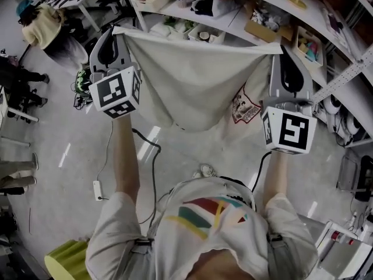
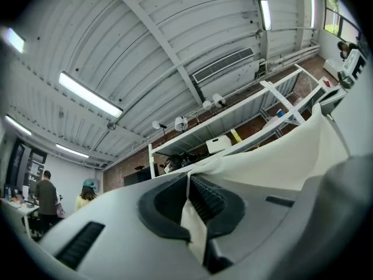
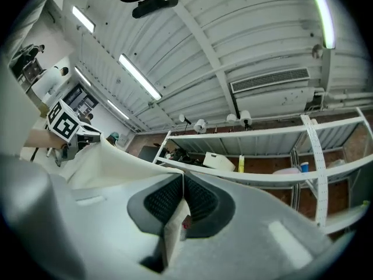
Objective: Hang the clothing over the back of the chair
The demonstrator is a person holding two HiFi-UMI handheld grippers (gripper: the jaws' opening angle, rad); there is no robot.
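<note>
Your left gripper (image 1: 116, 32) and right gripper (image 1: 284, 49) are each clamped on a top corner of the cream clothing (image 1: 192, 80). Bins (image 1: 217, 38) along the shelf (image 1: 232, 23) edge hold small, indistinct items.

Looking along the left gripper (image 2: 189, 185) here: its jaws are clamped tight on a fold of the cream clothing (image 2: 291, 156), with a bit of fabric poking out below between the ribbed black pads (image 2: 211, 200). From the pinch the fabric runs off up and to the right, filling that side of the shot. The camera's tipped upward, so mostly you get the corrugated ceiling (image 2: 116, 34), some strip lights (image 2: 90, 95) and a vented air unit (image 2: 224, 66). Behind the fabric there's a white shelf rack (image 2: 274, 95) with a white box (image 2: 218, 144) on it. Far lower left stand a person in a dark top (image 2: 46, 194) and a person in a teal cap (image 2: 87, 192).
</note>
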